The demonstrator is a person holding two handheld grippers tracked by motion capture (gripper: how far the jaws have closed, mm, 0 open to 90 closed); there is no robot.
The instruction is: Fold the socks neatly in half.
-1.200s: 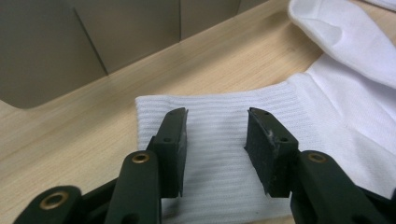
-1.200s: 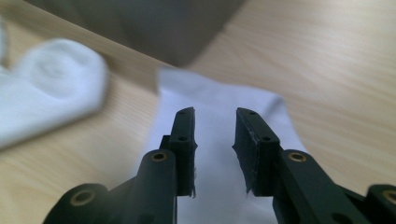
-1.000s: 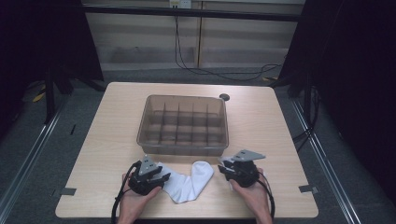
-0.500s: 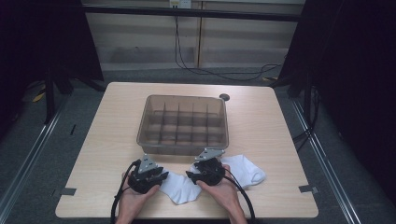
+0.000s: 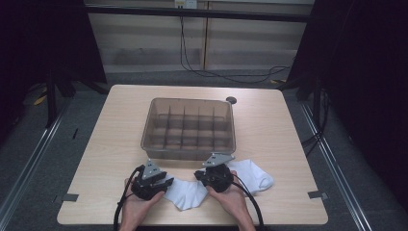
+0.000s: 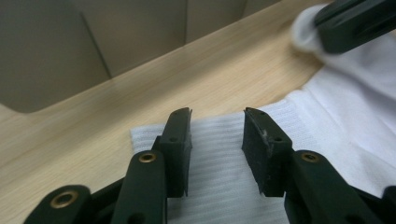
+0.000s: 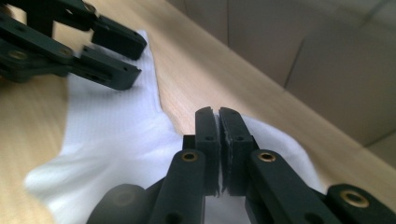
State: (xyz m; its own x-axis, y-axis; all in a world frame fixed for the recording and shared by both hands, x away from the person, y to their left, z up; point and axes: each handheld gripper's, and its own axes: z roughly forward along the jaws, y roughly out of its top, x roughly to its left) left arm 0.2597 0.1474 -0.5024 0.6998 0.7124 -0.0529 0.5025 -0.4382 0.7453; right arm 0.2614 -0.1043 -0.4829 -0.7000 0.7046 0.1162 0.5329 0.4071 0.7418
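On the near table edge, high view: we see a white sock (image 5: 211,187) lying flat on the pale wooden table (image 5: 279,130), just in front of a clear divided bin (image 5: 188,127).
Sock's axis, high view: its long run goes across the table, left to right, with a bend in the middle; one end lies by our left gripper (image 5: 166,184) and the rounded end reaches past our right gripper (image 5: 204,177) toward the right edge.
Hands, high view: both hands come in from the bottom edge, one behind each gripper, and both grippers point inward at the sock.
Left gripper view, jaws: we find them apart, straddling the sock's ribbed cuff (image 6: 219,154); they have just been opening a little, and the pads stand clear of the cloth.
Left gripper view, cloth: the cuff is finely ribbed knit with a straight edge lying on the woodgrain; smoother white fabric spreads to the right, where the other gripper's dark jaw shows at the top corner.
Right gripper view, jaws: we see them together, having just closed, with a fold of sock (image 7: 261,135) pinched between the pads.
Right gripper view, surroundings: soft white knit spreads leftward to the left gripper (image 7: 119,51), whose jaws stand open over the cuff; the bin's frosted plastic wall (image 7: 303,51) rises behind.
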